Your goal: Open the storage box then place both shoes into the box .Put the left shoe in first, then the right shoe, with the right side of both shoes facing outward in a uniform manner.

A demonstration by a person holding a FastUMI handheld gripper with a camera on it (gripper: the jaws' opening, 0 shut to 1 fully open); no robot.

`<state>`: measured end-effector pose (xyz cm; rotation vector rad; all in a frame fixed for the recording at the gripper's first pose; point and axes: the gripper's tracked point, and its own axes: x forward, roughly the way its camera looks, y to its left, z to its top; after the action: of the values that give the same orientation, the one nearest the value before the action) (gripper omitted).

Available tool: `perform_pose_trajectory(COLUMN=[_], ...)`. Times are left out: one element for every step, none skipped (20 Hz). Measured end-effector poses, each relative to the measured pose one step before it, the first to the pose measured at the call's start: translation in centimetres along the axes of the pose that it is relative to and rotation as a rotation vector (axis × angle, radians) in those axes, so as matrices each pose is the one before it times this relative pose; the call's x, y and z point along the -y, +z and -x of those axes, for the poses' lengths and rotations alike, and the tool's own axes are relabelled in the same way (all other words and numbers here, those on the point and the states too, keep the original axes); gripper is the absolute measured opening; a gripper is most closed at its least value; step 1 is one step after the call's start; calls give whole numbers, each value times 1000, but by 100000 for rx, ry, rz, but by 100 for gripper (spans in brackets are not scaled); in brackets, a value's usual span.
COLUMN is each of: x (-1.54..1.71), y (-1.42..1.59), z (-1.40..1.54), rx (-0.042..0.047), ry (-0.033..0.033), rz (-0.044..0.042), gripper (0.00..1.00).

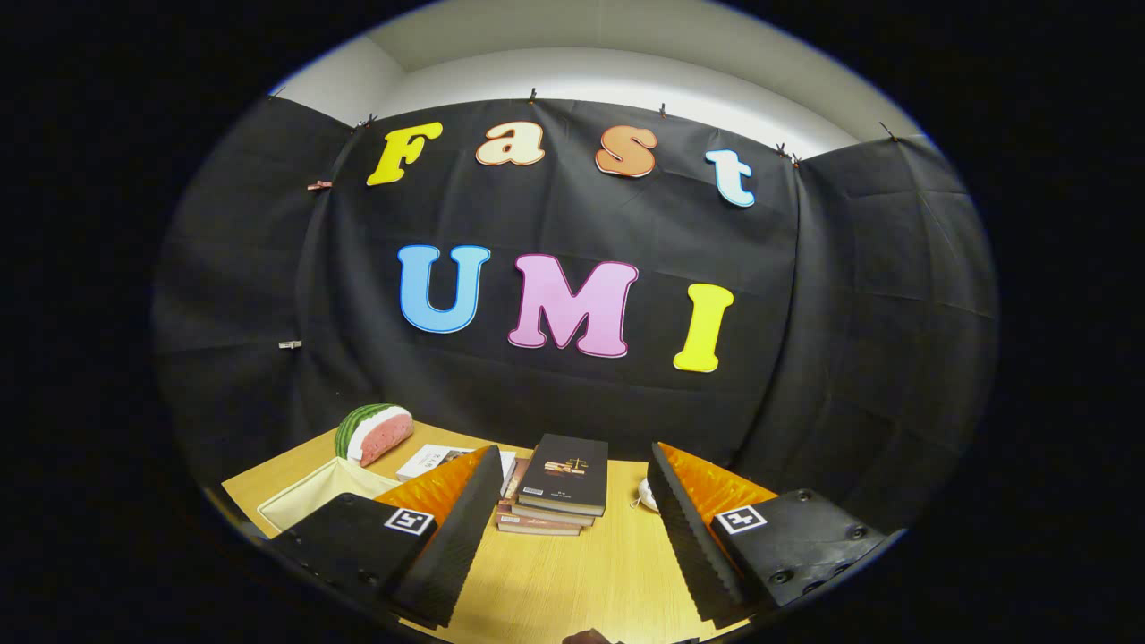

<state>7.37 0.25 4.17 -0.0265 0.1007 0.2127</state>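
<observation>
Fingers [572,501] spread, ridged pads bare, above wood-grain table [572,581] before stacked books [559,492].

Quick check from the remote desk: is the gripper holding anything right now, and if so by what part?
Nothing is held. The gripper has its jaws spread wide with only bare table between them; the stack of books lies beyond them, untouched.

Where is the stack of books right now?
In the gripper view, the stack of books lies on the table just ahead of the open gripper, between its fingers.
</observation>
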Motion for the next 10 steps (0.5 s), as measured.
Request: perform_pose_trajectory(x=[60,-129,-98,-25,202,96,157,269,211,151], y=[-25,86,122,194,139,274,270,92,-285,-536], z=[0,133,-45,42,-31,-59,279,263,340,29], rx=[218,491,719,998,1250,1117,1053,1028,307,-1077], ry=[-45,-49,-320,-648,-1142,-1083,-854,-905,-1077,-1134], rz=[-2380,-2849,-2840,-2473,-2047,-2162,-1628,-778,829,807], gripper=[98,98,98,98,98,98,98,98,99,99])
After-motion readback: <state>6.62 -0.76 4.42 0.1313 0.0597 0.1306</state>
